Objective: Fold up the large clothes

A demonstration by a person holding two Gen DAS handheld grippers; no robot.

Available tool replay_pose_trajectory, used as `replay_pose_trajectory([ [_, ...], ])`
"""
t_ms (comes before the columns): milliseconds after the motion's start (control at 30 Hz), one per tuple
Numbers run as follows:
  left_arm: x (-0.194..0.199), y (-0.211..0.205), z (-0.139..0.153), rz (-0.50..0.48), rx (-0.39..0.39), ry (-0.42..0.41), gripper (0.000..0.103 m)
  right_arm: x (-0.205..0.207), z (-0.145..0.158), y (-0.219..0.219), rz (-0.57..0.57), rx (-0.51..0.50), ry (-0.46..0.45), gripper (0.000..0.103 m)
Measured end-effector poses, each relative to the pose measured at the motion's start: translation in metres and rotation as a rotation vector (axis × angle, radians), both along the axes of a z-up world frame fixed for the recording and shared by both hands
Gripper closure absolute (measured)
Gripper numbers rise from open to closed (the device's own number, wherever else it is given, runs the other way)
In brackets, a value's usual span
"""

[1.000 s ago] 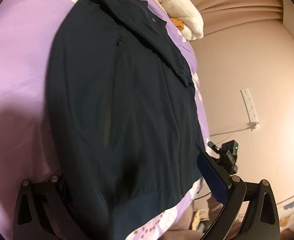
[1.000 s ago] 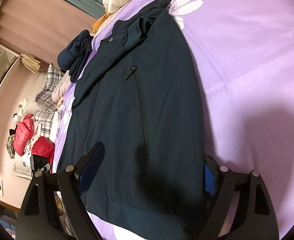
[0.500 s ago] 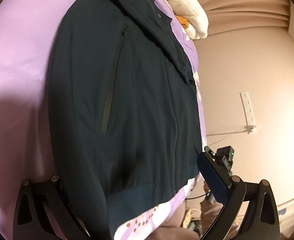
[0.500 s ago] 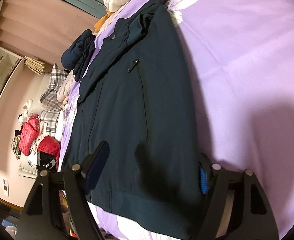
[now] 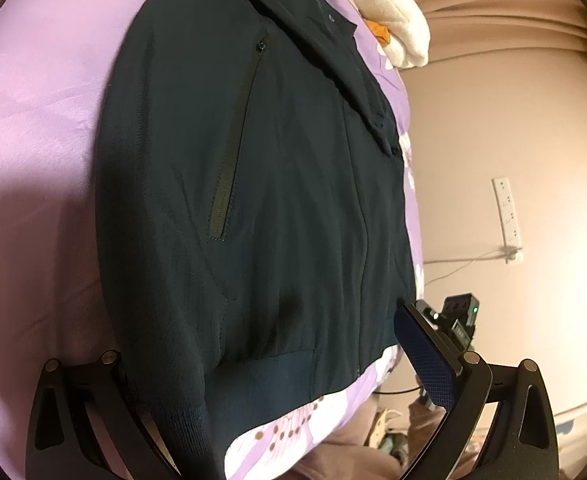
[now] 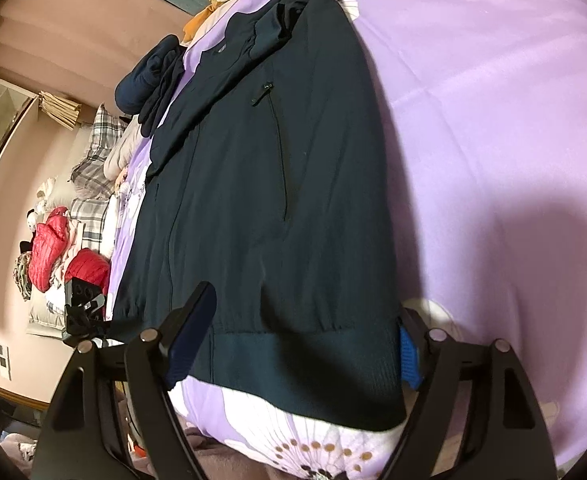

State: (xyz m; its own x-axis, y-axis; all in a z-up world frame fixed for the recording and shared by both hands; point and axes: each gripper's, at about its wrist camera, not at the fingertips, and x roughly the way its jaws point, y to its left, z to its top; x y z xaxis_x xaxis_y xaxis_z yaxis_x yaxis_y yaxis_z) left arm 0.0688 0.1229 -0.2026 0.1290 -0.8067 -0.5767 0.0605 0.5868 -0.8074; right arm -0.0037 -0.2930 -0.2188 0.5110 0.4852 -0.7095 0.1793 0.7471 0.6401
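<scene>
Left wrist view: left gripper (image 5: 277, 364) and right gripper (image 6: 305, 340) gape wide, empty, straddling the jacket (image 5: 261, 184) hem.

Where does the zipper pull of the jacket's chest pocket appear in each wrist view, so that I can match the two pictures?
Left wrist view: zipper pull in the upper middle, at the top of the long pocket zipper.
Right wrist view: zipper pull upper left of centre, above the same pocket line.
Shared landmark: the jacket's ribbed hem, low in both views.

purple floral bedsheet (image 6: 493, 100) | white pillow (image 5: 393, 24) | red jackets (image 6: 49, 248) | wall socket (image 5: 507, 212)
</scene>
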Motion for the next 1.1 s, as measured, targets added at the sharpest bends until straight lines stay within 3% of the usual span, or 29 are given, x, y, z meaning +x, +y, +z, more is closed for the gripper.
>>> replay_pose_trajectory([
  [267, 0.000, -0.001, 0.000, 0.026, 0.015, 0.004, 0.001, 0.015, 0.002, 0.011, 0.016, -0.048, -0.020, 0.026],
  [533, -0.005, -0.003, 0.004, 0.061, 0.045, -0.023, 0.002, 0.016, -0.001, 0.007, -0.015, -0.035, -0.020, 0.047],
  [733, -0.009, -0.004, 0.009, 0.077, 0.126, -0.046, 0.020, 0.010, -0.003, 0.001, -0.035, -0.012, -0.022, 0.056],
  [867, -0.012, -0.007, 0.011, 0.088, 0.188, -0.060, 0.030, 0.010, -0.003, 0.000, -0.034, -0.012, -0.022, 0.057],
  [1100, -0.016, -0.020, 0.017, 0.082, 0.292, -0.107, 0.032, 0.012, -0.001, 0.001, -0.031, -0.030, -0.015, 0.057],
])
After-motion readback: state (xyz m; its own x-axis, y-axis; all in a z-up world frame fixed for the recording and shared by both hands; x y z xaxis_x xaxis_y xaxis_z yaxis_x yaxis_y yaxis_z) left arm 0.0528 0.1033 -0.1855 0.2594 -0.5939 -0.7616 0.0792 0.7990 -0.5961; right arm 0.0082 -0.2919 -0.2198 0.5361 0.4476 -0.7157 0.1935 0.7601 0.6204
